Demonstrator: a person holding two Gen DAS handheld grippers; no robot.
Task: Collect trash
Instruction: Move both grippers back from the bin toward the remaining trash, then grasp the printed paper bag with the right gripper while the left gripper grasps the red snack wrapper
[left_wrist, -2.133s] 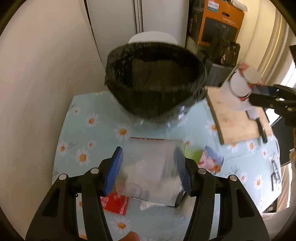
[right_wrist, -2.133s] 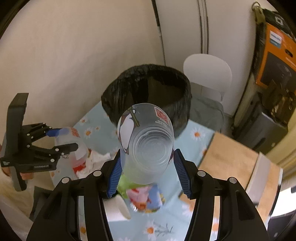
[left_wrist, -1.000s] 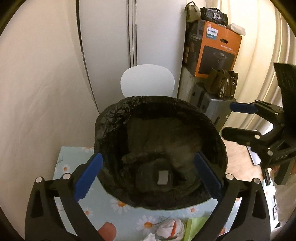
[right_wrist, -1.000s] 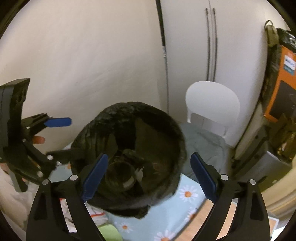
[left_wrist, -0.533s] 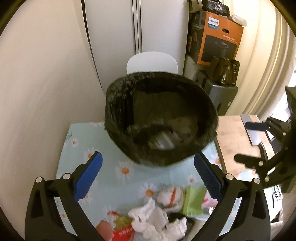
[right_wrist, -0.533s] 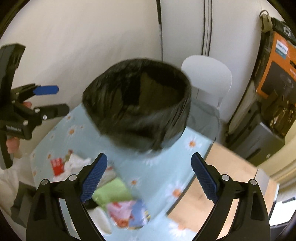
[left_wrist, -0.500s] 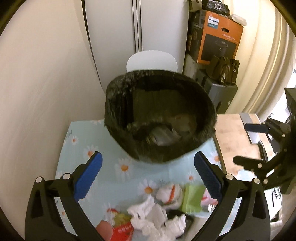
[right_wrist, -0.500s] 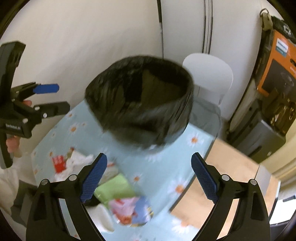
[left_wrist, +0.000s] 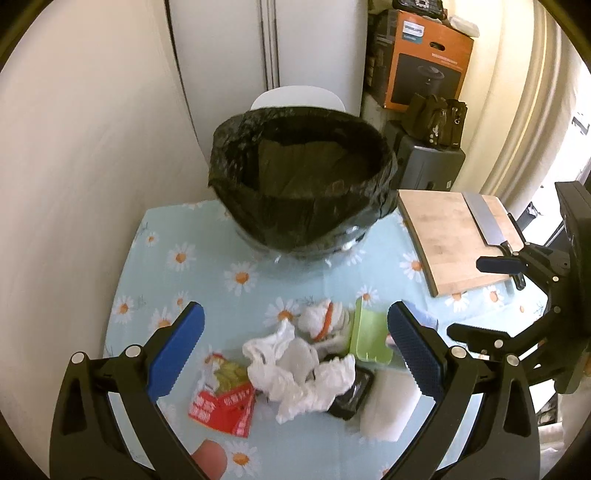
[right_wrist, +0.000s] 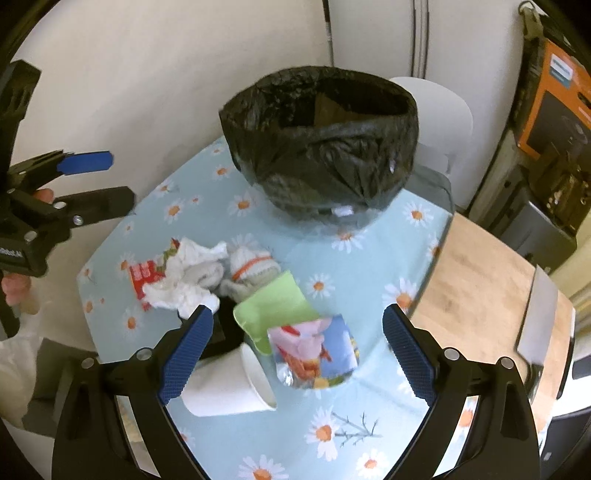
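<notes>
A bin lined with a black bag (left_wrist: 301, 184) stands at the far side of the daisy tablecloth (left_wrist: 207, 266); it also shows in the right wrist view (right_wrist: 321, 144). Trash lies in a pile in front of it: crumpled white tissue (left_wrist: 299, 373), a red snack packet (left_wrist: 221, 402), a green piece (left_wrist: 369, 336), a white paper cup (right_wrist: 229, 387) on its side, and a colourful pouch (right_wrist: 314, 354). My left gripper (left_wrist: 293, 354) is open and empty above the tissue. My right gripper (right_wrist: 295, 354) is open and empty above the pouch and cup.
A wooden cutting board (left_wrist: 454, 240) with a cleaver (left_wrist: 487, 221) lies to the right of the bin. A white chair (right_wrist: 439, 110) stands behind the table. An orange box (left_wrist: 424, 62) and dark items sit at the back right. A wall runs along the left.
Both grippers let a clear container and a plastic cup go into the bin, then drew back and down. They now hang open over the trash pile.
</notes>
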